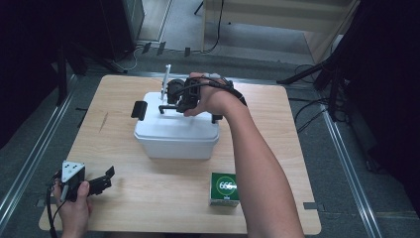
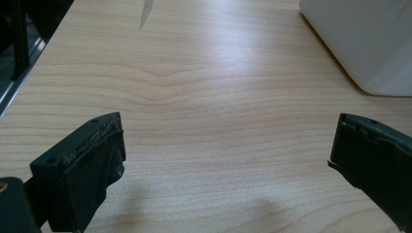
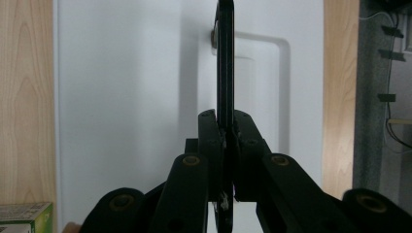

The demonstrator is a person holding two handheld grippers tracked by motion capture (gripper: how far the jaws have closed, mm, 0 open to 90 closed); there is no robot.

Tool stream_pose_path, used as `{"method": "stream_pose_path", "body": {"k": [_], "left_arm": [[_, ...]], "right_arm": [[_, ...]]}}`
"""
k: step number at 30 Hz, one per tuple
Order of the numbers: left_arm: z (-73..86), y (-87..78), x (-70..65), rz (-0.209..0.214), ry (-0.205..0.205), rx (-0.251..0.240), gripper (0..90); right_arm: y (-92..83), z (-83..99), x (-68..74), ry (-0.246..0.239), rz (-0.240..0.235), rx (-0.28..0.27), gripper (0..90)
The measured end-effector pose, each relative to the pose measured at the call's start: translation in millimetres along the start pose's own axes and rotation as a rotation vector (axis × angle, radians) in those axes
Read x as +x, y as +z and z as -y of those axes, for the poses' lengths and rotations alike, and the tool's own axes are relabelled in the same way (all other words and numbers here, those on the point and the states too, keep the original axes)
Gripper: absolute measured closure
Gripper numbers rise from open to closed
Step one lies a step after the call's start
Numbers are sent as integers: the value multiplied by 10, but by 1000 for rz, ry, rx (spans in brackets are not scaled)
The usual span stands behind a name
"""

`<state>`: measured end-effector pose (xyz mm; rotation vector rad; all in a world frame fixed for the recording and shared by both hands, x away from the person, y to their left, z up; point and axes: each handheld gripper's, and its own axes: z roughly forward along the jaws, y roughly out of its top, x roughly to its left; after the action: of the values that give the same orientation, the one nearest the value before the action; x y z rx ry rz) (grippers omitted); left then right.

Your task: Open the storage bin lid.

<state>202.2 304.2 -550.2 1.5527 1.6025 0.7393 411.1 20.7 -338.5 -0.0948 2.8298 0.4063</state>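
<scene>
In the high view, a light wooden table carries a white lidded box near its middle and a small green carton nearer the person, just beside the right forearm. A black latch stands at the box's left end. The right hand reaches over the lid, and the right gripper sits above the far side of the lid, by a thin upright handle that rises from the lid. The left hand rests at the near left corner of the table, holding the left gripper, which points toward the box but lies well apart from it; a grey three-cornered plate tops it.

In the left gripper view, the 2 black jaws stand wide apart with bare wood grain between them and nothing held. A rounded corner of the white box shows at the upper right, and a pale scuff marks the table near the top.

In the right gripper view, the 2 jaws are clamped tight on the thin handle, seen here edge-on as a dark strip over the white lid. A recessed rectangle in the lid lies behind it. The green carton shows at the lower left corner.
</scene>
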Motion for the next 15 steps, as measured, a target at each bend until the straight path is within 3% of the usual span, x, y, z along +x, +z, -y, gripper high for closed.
{"method": "stream_pose_path", "body": {"k": [7, 15], "left_arm": [[0, 0, 8, 4, -3, 3, 0], [0, -2, 4, 2, -1, 2, 1]], "right_arm": [[-183, -10, -5, -33, 28, -31, 853], [-377, 94, -20, -30, 47, -60, 854]]}}
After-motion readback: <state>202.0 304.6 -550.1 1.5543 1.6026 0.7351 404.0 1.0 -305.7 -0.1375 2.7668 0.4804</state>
